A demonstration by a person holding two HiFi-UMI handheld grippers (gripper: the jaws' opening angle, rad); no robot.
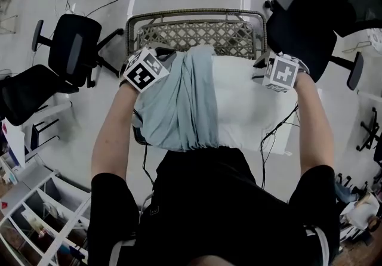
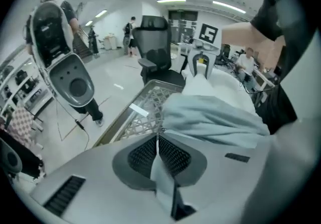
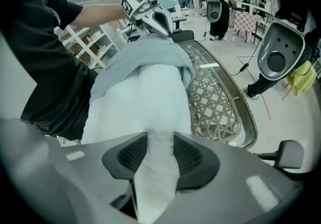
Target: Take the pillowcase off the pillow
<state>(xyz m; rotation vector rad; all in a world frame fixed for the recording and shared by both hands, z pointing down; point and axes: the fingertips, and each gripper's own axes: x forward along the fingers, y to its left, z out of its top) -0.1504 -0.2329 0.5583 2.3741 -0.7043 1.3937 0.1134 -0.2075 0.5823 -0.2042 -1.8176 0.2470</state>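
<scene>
A white pillow (image 1: 253,110) lies across a wicker stand in front of me, its right half bare. A pale blue-grey pillowcase (image 1: 179,107) is bunched over its left half. In the head view my left gripper (image 1: 156,63) sits at the pillowcase's far left corner and my right gripper (image 1: 276,74) at the pillow's far right corner. In the left gripper view the left gripper (image 2: 158,140) is shut on a thin fold of the pillowcase (image 2: 215,120). In the right gripper view the right gripper (image 3: 158,143) is shut on a thick fold of the white pillow (image 3: 145,100), with the pillowcase (image 3: 143,54) beyond it.
The wicker stand (image 1: 197,33) has a metal rim and juts out past the pillow. Black office chairs stand at the left (image 1: 74,47) and right (image 1: 310,14). A white shelf unit (image 1: 36,211) is at lower left. Black cables (image 1: 271,139) hang beside the pillow.
</scene>
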